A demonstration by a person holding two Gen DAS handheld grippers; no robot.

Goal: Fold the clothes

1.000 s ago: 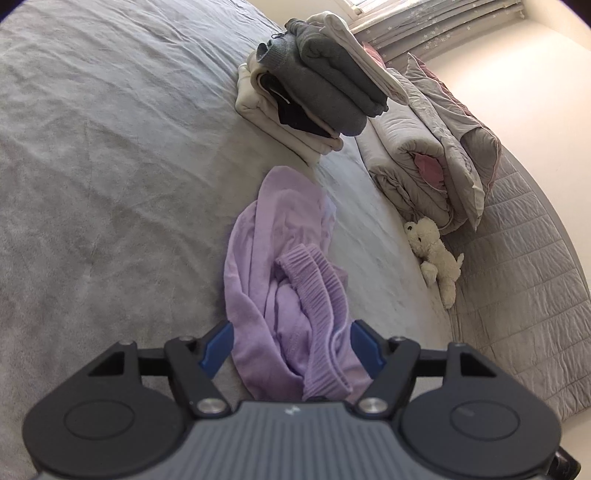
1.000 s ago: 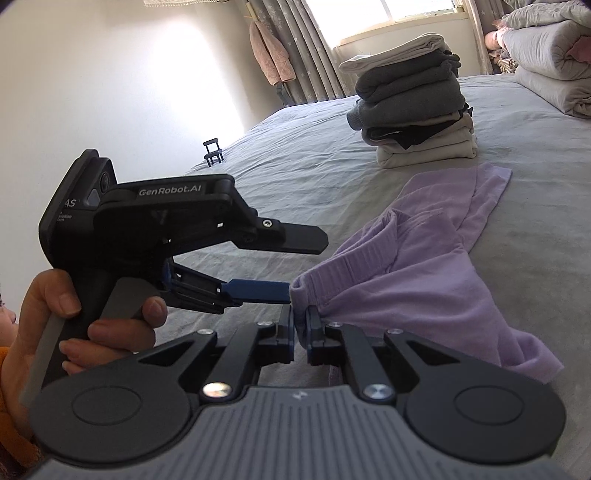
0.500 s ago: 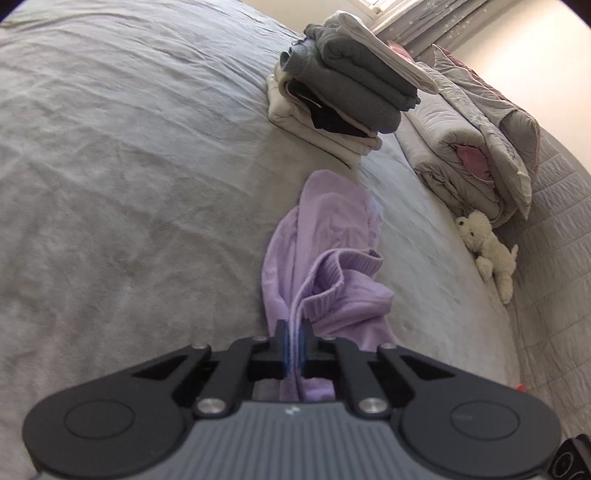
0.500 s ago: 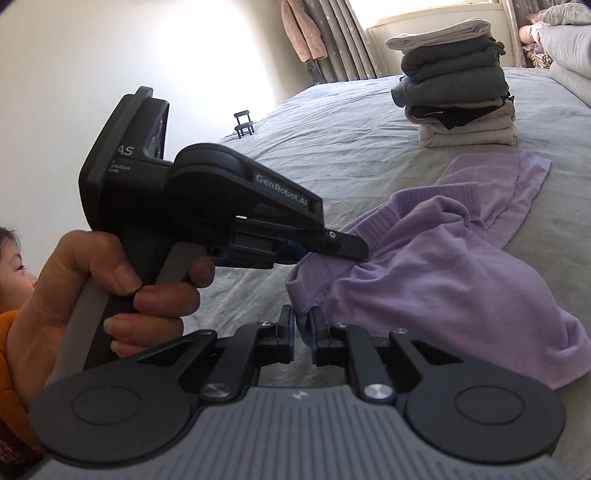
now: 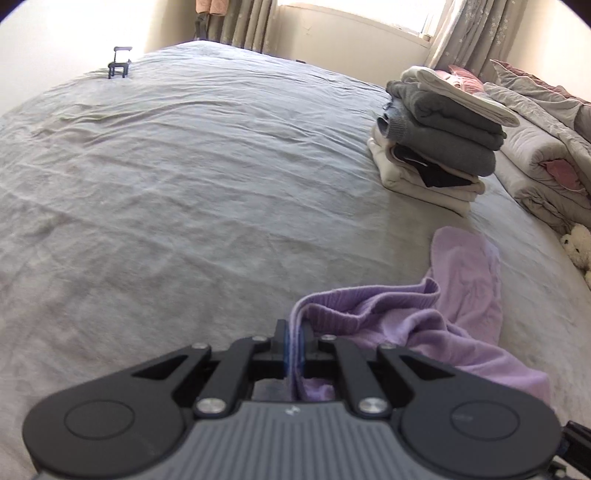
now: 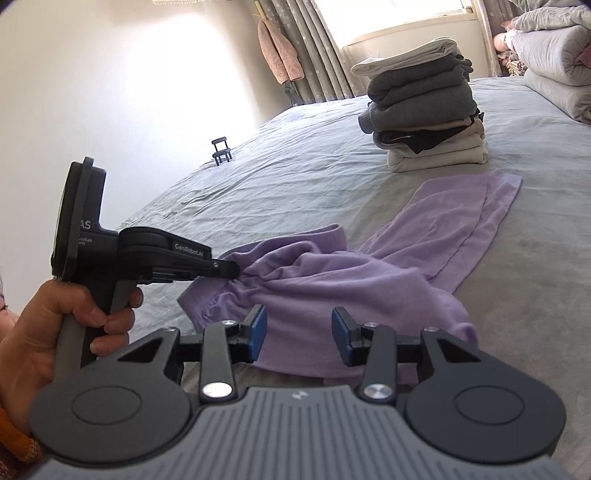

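Bright daylight from the window (image 5: 354,14), wall (image 6: 147,74) glare overexposed, fisheye-curved edges, sharp focus

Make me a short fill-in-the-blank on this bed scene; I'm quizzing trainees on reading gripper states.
1. The left gripper is shut on the ribbed edge of the ____ garment.
2. The right gripper has its jaws ____ over that garment.
3. The top item of the stack of folded clothes is ____ in colour.
4. A white ____ toy lies beside the rolled bedding.

Missing words: purple; open; white; plush
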